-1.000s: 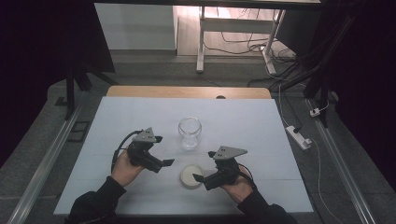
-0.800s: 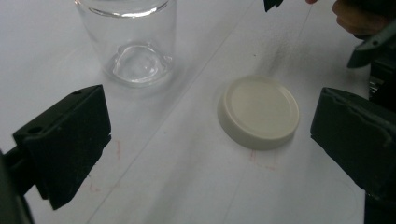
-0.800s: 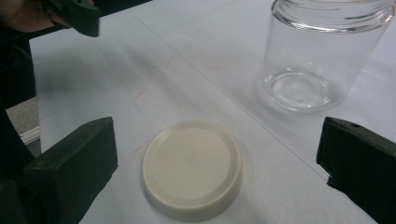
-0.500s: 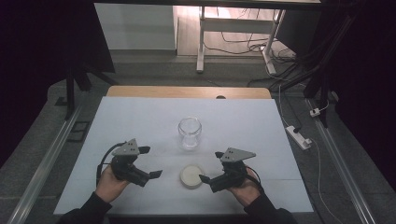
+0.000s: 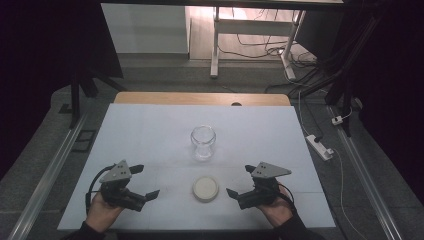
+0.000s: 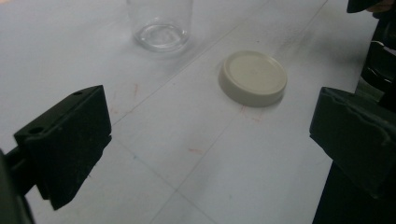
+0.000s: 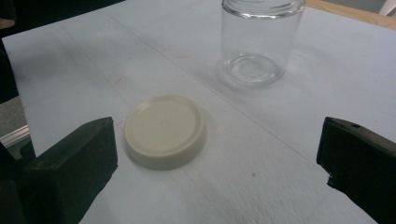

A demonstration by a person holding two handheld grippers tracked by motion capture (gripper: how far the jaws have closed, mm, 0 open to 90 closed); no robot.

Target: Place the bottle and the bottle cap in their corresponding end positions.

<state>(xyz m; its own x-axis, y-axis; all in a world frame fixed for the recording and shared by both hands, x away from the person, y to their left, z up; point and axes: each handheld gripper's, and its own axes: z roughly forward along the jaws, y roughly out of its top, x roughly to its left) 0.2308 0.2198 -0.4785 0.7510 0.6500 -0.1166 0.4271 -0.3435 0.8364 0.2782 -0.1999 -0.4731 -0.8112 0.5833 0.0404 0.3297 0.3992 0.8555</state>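
Observation:
A clear glass jar point(image 5: 203, 142) stands upright and uncapped at the middle of the white table point(image 5: 150, 130). Its cream round lid point(image 5: 205, 188) lies flat on the table just in front of it. My left gripper point(image 5: 146, 181) is held left of the lid, open and empty, jaws pointing right. My right gripper point(image 5: 239, 180) is held right of the lid, open and empty, jaws pointing left. In the left gripper view the lid point(image 6: 253, 77) and jar point(image 6: 159, 23) lie ahead of the open gripper point(image 6: 210, 116). The right gripper view shows the lid point(image 7: 163, 128) near its left jaw and the jar point(image 7: 259, 42) farther off.
A wooden strip point(image 5: 200, 98) runs along the table's far edge. On the floor to the right lies a white power strip point(image 5: 318, 146) with cables. Metal rails point(image 5: 50, 170) run along both sides of the table.
Both grippers have drawn back toward the front edge and away from the lid, the left one farther to the left. Jar and lid have not moved.

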